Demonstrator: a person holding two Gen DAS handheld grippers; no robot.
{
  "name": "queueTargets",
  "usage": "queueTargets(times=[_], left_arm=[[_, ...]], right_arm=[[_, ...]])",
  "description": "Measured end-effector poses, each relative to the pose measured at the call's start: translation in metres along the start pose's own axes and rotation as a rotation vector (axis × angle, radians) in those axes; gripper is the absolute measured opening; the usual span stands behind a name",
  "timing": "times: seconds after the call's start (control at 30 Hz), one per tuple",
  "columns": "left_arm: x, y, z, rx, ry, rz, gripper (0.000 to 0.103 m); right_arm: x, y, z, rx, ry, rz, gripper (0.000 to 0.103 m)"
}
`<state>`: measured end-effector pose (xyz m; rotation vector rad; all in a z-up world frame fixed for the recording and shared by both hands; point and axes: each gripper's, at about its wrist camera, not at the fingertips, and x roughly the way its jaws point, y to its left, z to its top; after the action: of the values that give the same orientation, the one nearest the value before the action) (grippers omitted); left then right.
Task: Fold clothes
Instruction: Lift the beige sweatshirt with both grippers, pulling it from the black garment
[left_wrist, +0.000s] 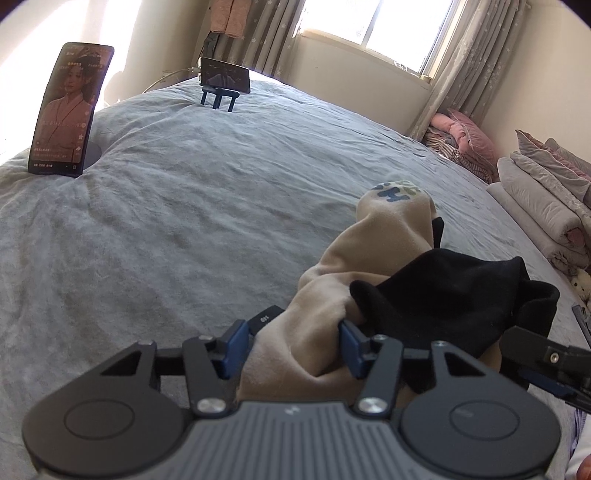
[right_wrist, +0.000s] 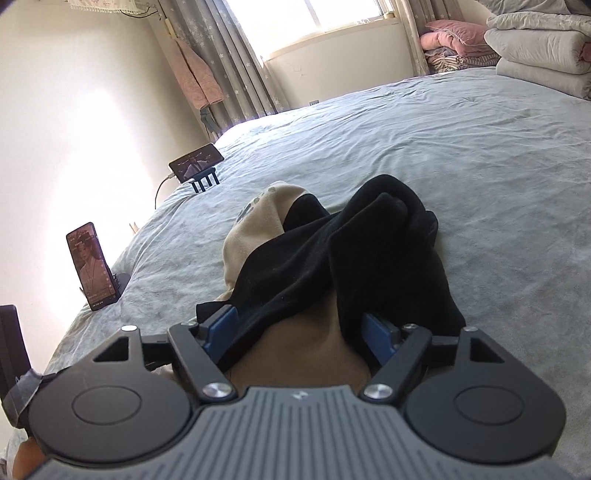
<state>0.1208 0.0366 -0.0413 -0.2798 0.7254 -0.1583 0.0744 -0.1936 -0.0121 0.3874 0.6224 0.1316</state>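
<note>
— Your left gripper sits closest to the lens: what are its fingers doing?

— They're pinching a bunched fold of the beige garment. You can see the blue pads pressed into the cloth on both sides, with the fabric bulging up between them.

— And your right gripper?

— Its fingers are closed around the black garment, which drapes over and between them, with a bit of beige cloth tucked underneath. In the left wrist view you can see its tip just beside the black cloth, at the right.

— Where do the clothes lie?

— Both are heaped together on the bed, on the grey sheet. The black garment lies partly over the beige garment and touches it. The beige garment's far end shows a blue and green print, pointing away from you toward the window.

— What else is around the clothes?

— Well to the left of them, you have an upright phone on a stand, its screen lit. Farther off, near the curtains, a second phone lies sideways on a blue holder. To the right of the clothes, folded quilts are stacked at the bed's edge, and pink bedding sits under the window.
</note>
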Motion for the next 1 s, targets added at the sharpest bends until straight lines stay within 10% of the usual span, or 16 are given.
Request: queueTargets(times=[0.17, 0.33, 1.0], left_arm=[[0.003, -0.004, -0.002, 0.03, -0.003, 0.004, 0.037], [-0.002, -0.001, 0.0, 0.029, -0.019, 0.012, 0.016], [-0.076, 0.04, 0.016, -0.048, -0.161, 0.131, 0.013]], right_arm=[[0.024, 0.007, -0.005, 0.03, 0.066, 0.058, 0.064], [0.03, 0.005, -0.009, 0.039, 0.057, 0.027, 0.021], [-0.026, -0.035, 0.005, 0.01, -0.114, -0.234, 0.006]])
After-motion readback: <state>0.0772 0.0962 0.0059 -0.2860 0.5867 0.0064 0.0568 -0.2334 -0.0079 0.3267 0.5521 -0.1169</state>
